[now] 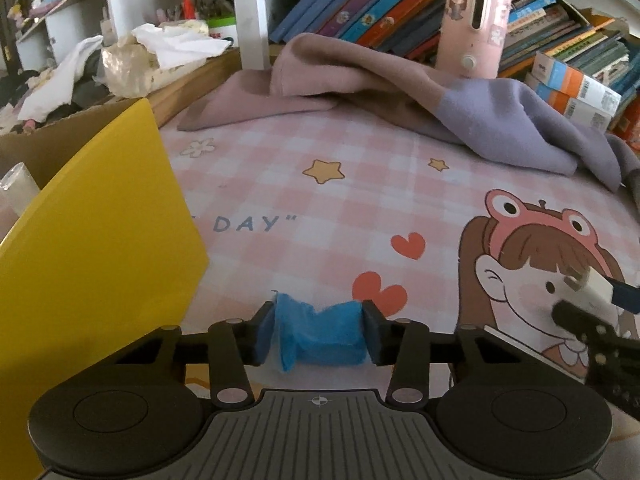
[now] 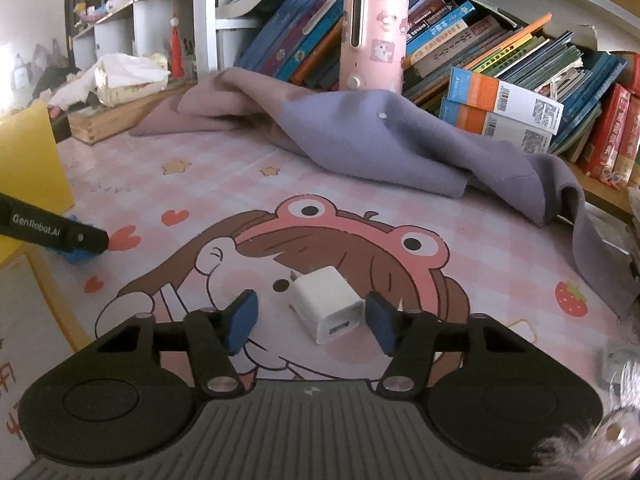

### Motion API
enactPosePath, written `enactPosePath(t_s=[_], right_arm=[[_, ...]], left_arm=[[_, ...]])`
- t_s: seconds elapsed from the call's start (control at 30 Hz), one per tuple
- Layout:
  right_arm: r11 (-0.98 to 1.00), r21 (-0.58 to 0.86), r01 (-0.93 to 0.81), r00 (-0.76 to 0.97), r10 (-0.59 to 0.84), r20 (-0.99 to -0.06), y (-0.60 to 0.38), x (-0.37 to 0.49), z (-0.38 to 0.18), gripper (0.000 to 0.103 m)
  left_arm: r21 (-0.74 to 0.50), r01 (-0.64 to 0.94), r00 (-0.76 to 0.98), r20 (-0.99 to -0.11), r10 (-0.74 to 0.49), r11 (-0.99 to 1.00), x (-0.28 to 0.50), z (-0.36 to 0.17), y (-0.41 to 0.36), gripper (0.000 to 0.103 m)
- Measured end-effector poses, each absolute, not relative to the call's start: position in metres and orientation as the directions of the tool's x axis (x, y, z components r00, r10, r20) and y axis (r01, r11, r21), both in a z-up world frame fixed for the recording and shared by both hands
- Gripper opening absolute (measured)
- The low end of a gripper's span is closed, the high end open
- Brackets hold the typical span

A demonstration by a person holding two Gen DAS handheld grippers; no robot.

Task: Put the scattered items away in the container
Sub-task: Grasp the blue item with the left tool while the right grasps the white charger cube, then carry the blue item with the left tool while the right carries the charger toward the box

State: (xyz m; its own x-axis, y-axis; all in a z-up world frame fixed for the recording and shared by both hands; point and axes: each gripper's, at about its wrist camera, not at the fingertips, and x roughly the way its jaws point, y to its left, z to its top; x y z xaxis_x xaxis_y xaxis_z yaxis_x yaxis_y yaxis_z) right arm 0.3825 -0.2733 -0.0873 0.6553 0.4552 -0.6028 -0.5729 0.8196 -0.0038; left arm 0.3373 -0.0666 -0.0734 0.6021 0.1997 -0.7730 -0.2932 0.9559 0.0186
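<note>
My left gripper [image 1: 319,330] is shut on a crumpled blue piece [image 1: 320,334], low over the pink checked mat [image 1: 320,200], just right of the yellow container [image 1: 92,248]. The blue piece also shows in the right wrist view [image 2: 78,255] under the left finger. My right gripper [image 2: 310,318] is open, its pads on either side of a white USB charger plug [image 2: 326,306] that lies on the mat's cartoon girl print; the right pad is close to it, the left pad apart. The charger also shows at the right edge of the left wrist view [image 1: 592,286].
A crumpled pink and purple cloth [image 2: 380,136] lies across the back of the mat. Behind it stand a pink cylindrical device [image 2: 372,42], stacked books [image 2: 500,52] and orange-blue boxes [image 2: 504,104]. A wooden tray with white bags [image 1: 160,56] sits at the back left.
</note>
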Motion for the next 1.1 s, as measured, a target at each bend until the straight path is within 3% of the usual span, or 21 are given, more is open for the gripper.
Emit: enactPosePath(t_s=[0.07, 0.47, 1.1], right_arm=[[0.816, 0.005, -0.578, 0.653, 0.466, -0.597, -0.273, 0.383, -0.087, 0.034], [0.871, 0.103, -0.48, 0.641, 0.428, -0.637, -0.301, 0.37, -0.068, 0.033], [0.835, 0.16, -0.527, 0.593, 0.496, -0.634, -0.338, 0.267, 0.0, 0.033]], left_arm=[[0.017, -0.279, 0.605, -0.773, 0.19, 0.96, 0.336, -0.072, -0.068, 0.04], [-0.029, -0.143, 0.659, -0.749, 0.073, 0.989, 0.313, -0.04, -0.097, 0.038], [-0.213, 0.027, 0.668, -0.723, -0.176, 0.977, 0.231, 0.026, -0.123, 0.037]])
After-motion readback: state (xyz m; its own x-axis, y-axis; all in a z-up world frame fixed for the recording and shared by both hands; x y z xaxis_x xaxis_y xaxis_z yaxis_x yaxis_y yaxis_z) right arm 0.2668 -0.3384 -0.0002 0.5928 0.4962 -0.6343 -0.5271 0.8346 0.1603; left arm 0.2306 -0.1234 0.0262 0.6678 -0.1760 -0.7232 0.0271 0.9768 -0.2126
